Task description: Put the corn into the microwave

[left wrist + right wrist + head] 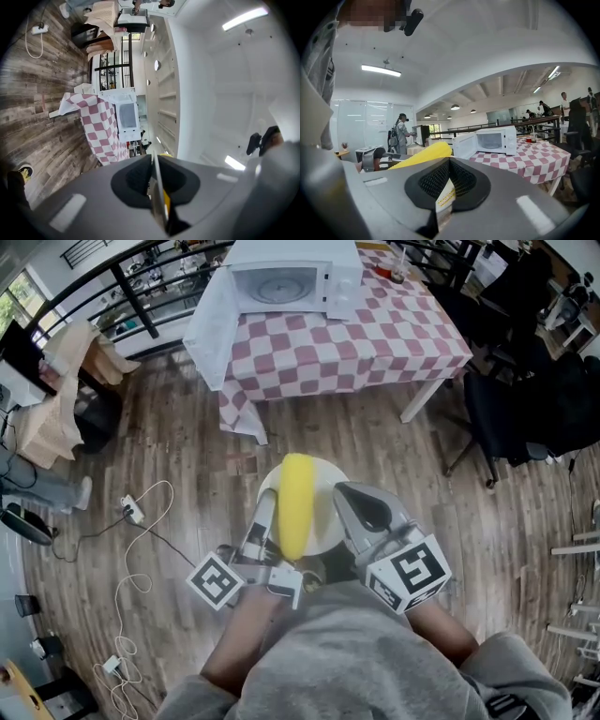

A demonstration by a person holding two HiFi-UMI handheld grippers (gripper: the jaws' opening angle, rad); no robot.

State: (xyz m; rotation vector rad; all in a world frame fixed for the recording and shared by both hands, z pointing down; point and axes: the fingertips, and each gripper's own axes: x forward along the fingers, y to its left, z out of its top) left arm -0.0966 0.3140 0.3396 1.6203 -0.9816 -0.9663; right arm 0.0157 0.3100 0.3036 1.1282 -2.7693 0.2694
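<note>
A yellow corn cob (295, 502) lies on a white plate (323, 521) that I carry over the wooden floor. My left gripper (266, 514) is shut on the plate's left rim, and my right gripper (345, 501) is shut on its right rim. In the left gripper view the plate's thin edge (157, 187) runs between the closed jaws of the left gripper (153, 159). The right gripper view has the corn (424, 154) just beyond the right gripper (449, 163). The white microwave (291, 282) stands ahead on the table with its door (211, 324) swung open; it is also in the gripper views, microwave (126, 115) and microwave (494, 140).
The table wears a pink and white checked cloth (375, 343), with a cup of red drink (398, 273) beside the microwave. A black chair (506, 418) stands to the right. A power strip with white cables (131, 512) lies on the floor at left. A person (401, 131) stands far off.
</note>
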